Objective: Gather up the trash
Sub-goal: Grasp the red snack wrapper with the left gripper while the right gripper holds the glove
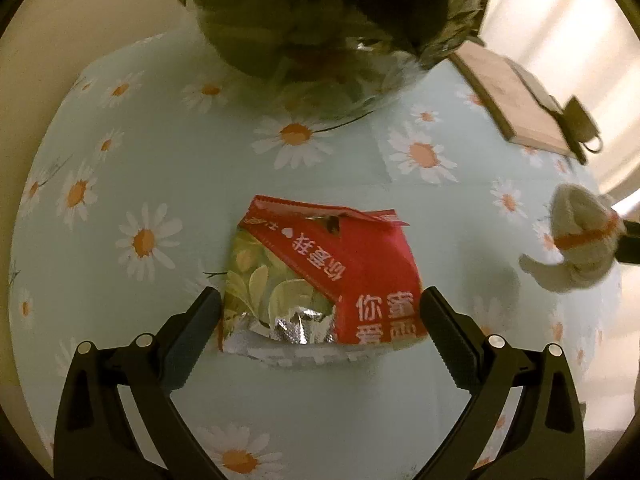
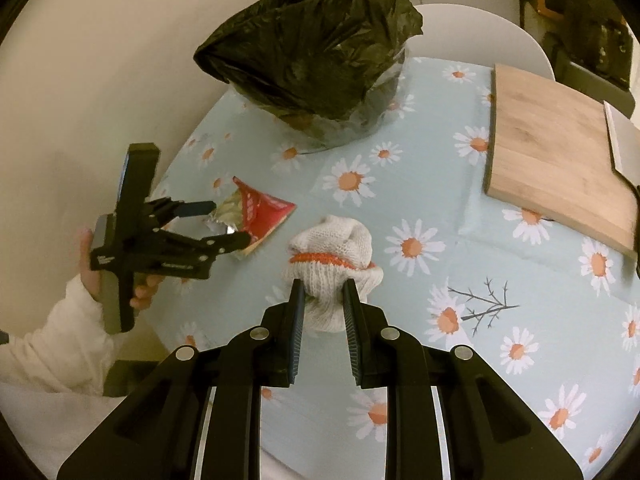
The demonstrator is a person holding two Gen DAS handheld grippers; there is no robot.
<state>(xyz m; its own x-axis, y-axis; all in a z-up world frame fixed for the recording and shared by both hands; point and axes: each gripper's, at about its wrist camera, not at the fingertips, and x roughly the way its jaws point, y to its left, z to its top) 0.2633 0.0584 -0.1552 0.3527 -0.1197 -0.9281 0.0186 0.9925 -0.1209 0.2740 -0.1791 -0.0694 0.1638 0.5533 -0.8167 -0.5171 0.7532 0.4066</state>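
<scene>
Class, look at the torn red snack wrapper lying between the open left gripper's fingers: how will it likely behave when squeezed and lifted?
The red snack wrapper is thin foil, torn open and creased, so it will probably crumple rather than resist the left gripper. It looks empty and flattish, so likely very light. Its shiny silver lining suggests it may slip between the pads.

Pale-blue daisy-print tablecloth (image 2: 520, 264), red-and-green foil wrapper (image 1: 320, 276), black bin bag (image 2: 312, 52), white orange-banded glove (image 2: 332, 252)
</scene>
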